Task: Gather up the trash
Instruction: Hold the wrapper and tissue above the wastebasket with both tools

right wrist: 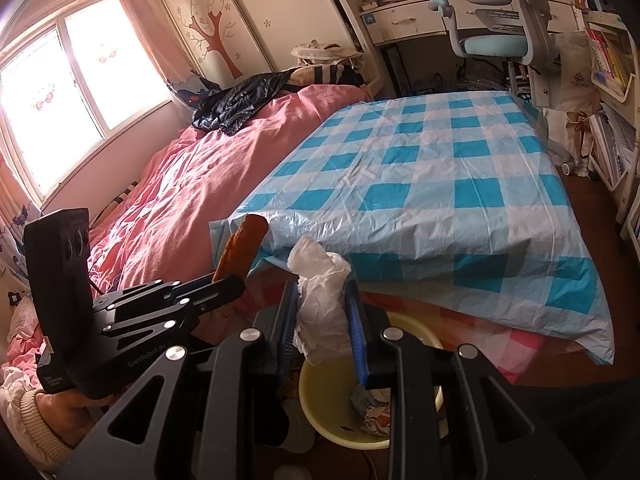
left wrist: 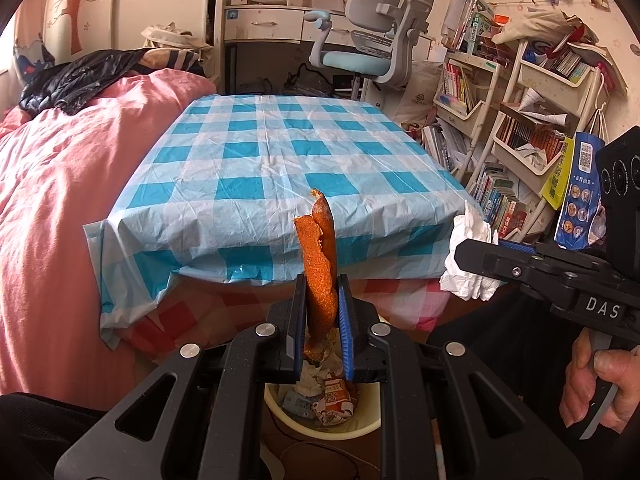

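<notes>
Above the yellow bin [right wrist: 320,392] at 6 o'clock, the left gripper [left wrist: 322,308] jaws pinch a stiff, light orange peel [left wrist: 320,264] at mid-length while the right gripper [right wrist: 322,320] jaws squeeze a crumpled tissue [right wrist: 320,304] (soft, featherweight, likely to cling).

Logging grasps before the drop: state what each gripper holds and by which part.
Left gripper clamps an orange peel by its lower half; the upper part sticks out. Right gripper clamps a crumpled white tissue around its middle.
</notes>
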Demonstrator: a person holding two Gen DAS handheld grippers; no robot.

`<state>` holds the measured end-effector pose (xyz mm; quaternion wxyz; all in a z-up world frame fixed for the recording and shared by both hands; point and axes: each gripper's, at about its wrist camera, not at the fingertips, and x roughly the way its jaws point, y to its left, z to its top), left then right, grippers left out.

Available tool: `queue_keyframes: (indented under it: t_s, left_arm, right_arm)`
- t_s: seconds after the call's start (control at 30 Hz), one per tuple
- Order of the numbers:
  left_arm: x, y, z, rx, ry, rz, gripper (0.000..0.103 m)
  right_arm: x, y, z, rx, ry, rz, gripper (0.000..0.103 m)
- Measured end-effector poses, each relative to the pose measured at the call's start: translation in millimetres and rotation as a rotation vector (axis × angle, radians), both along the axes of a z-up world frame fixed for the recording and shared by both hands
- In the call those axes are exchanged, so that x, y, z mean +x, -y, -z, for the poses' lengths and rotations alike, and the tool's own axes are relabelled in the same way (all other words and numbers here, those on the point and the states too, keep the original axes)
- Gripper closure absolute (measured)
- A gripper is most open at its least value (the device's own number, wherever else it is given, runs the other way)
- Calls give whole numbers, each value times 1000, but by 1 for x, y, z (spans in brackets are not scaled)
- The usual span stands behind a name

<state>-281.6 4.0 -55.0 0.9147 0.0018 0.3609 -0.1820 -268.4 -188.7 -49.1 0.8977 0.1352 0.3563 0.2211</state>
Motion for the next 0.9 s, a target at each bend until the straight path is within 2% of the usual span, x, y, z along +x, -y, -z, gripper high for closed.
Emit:
queue_keyframes:
  t_s: [0.2,0.9]
  left_arm:
    - [-5,0,-7,-19,32,11,89]
    - [-7,5,-8,3,43,15,89]
  right_arm:
    - [-1,1,-1,0,1,1,77]
    - [-1,2,-2,2,2,3,76]
